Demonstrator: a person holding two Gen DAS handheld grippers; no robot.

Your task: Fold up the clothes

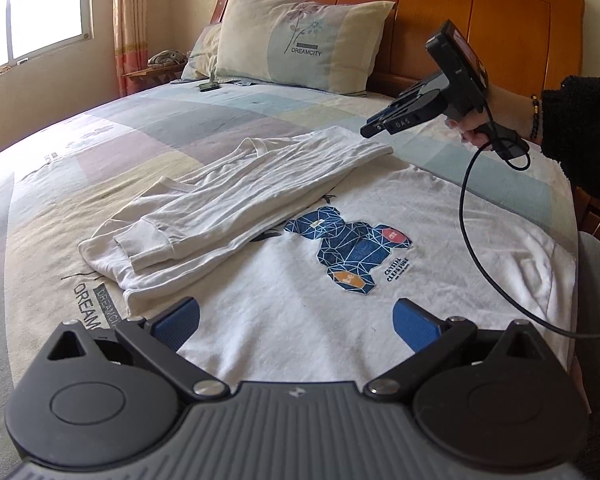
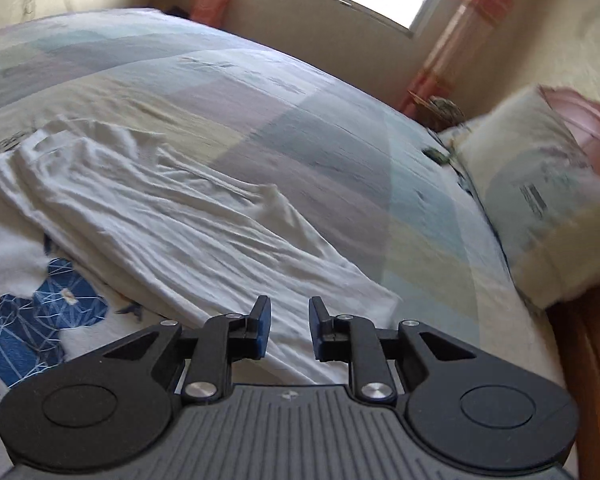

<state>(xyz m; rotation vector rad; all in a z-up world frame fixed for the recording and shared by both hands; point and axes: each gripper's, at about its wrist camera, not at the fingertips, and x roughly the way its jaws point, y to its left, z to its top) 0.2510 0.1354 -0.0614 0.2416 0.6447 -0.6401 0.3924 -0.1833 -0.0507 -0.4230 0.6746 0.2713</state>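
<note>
Left gripper [image 1: 296,326]: spread wide, holding nothing, just above the near hem area of the white sweatshirt [image 1: 300,312].
Right gripper [image 2: 289,326]: narrowly parted, empty, above the folded side panel [image 2: 172,224].
Sweatshirt: flat on the bed [image 1: 148,128]; long axis runs from the left gripper toward the pillow [image 1: 296,36].
Sleeve [image 1: 204,220]: laid back over the fold, cuff nearest the left gripper.

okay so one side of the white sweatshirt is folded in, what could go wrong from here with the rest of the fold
1. The folded-over panel and sleeve lie loose and wrinkled on the sweatshirt; pulling the other side could drag them askew.
2. The right gripper, open, hangs above that panel's edge; a pinch there might catch only the top layer.
3. The black cable from the right gripper dangles over the unfolded side and may snag the cloth.
</note>
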